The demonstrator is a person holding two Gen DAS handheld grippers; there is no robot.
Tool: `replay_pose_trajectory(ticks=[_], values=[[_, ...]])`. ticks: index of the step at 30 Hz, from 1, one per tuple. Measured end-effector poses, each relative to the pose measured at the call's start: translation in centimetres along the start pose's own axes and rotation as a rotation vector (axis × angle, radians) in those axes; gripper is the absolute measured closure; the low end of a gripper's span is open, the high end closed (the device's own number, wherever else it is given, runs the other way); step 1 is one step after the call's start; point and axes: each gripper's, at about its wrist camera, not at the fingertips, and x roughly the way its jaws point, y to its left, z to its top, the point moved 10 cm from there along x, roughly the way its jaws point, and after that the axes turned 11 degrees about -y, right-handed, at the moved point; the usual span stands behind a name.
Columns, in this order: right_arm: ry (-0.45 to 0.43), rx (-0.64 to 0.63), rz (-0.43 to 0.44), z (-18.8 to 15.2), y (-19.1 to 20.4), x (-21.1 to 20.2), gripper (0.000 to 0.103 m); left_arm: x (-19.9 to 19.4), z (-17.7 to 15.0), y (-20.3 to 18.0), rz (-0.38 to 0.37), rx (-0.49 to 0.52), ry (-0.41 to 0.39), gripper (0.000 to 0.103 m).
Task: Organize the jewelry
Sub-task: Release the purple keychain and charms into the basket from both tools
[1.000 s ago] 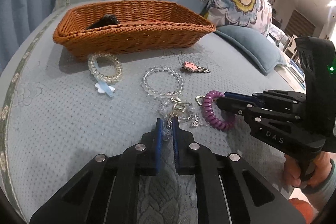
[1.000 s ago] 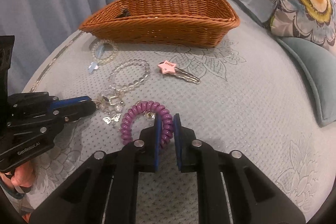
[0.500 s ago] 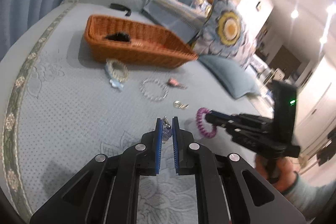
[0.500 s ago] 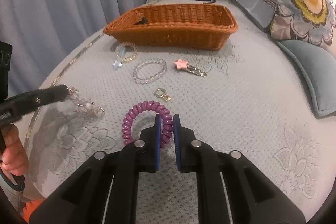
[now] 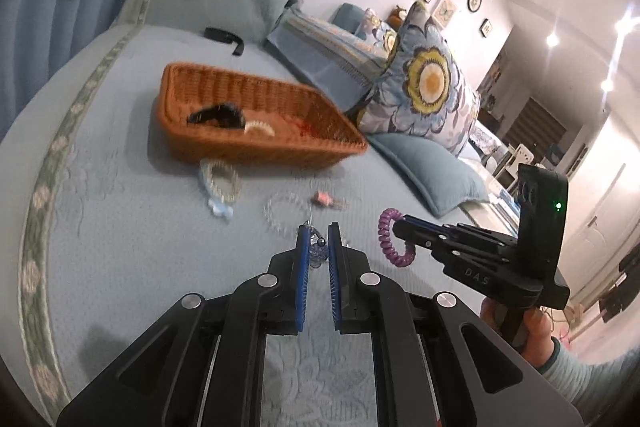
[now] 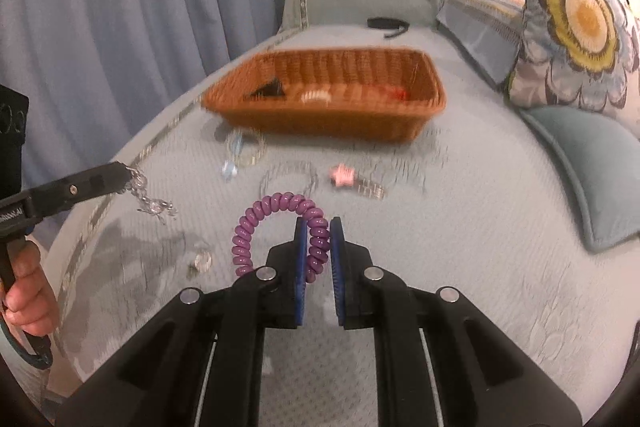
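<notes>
I hold two claws above the blue bedspread (image 6: 460, 227), and I place everything by the wicker basket (image 6: 332, 107) that sits on it.

My right gripper (image 6: 318, 247) is clamped on the purple coil bracelet (image 6: 276, 223). The coil stands up between my blue pads (image 6: 300, 267) and arches out to the left of them, lifted clear of the bedspread, well on the near side of the basket. In the left wrist view the same coil (image 5: 390, 237) hangs from the tip of that claw.

My left gripper (image 5: 318, 247) is pinched on a clear charm chain (image 5: 318, 249), which sits right between the fingers near their tips. In the right wrist view the chain (image 6: 154, 201) dangles from the claw's tip, in the air, to the near left of the basket.

Between my claws and the basket lie three loose pieces: a pale bead bracelet with a blue charm (image 6: 244, 149) just in front of the basket's near wall, a clear bead bracelet (image 6: 288, 179) a little nearer to me, and a pink star hair clip (image 6: 352, 181) beside that, to its right. A small ring-like piece (image 6: 202, 261) lies nearer still; it is too blurred to name.

Inside the basket I see a black item (image 6: 268, 91), a white one (image 6: 316, 95) and a red one (image 6: 400, 93), all smeared by blur. Beyond the basket's far side lies a black band (image 6: 386, 23).
</notes>
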Motion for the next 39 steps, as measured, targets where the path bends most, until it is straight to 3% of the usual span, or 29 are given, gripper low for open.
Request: replay_pose_trajectory(ticks=[7, 11, 15, 25, 29, 35, 37, 39], values=[[-0.109, -0.016, -0.042, 8.1, -1.8, 2.4, 0.094, 3.0, 6.3, -0.4, 0.003, 0.066, -0.069, 0.096], [-0.12, -0.011, -0.065, 12.0, -2.9, 6.1, 0.094, 6.7, 9.8, 0.3, 0.029, 0.083, -0.082, 0.096], [-0.086, -0.008, -0.097, 13.8, -4.1, 10.3, 0.094, 10.7, 11.8, 2.0, 0.055, 0.05, -0.074, 0.096], [0.116, 0.053, -0.105, 11.0, -6.6, 18.8, 0.094, 17.3, 11.1, 5.5, 0.132, 0.02, 0.001, 0.096], [0.176, 0.048, -0.114, 9.1, -6.5, 20.0, 0.094, 18.8, 10.0, 6.0, 0.141, 0.016, 0.037, 0.096], [0.185, 0.058, -0.088, 8.6, -6.2, 19.7, 0.093, 19.6, 8.8, 6.3, 0.139, 0.012, 0.077, 0.095], [0.171, 0.07, -0.066, 8.8, -6.0, 18.9, 0.093, 19.0, 8.8, 5.7, 0.127, 0.017, 0.069, 0.081], [0.152, 0.071, -0.064, 9.3, -5.9, 17.9, 0.09, 17.6, 9.2, 5.1, 0.118, 0.029, 0.044, 0.075]])
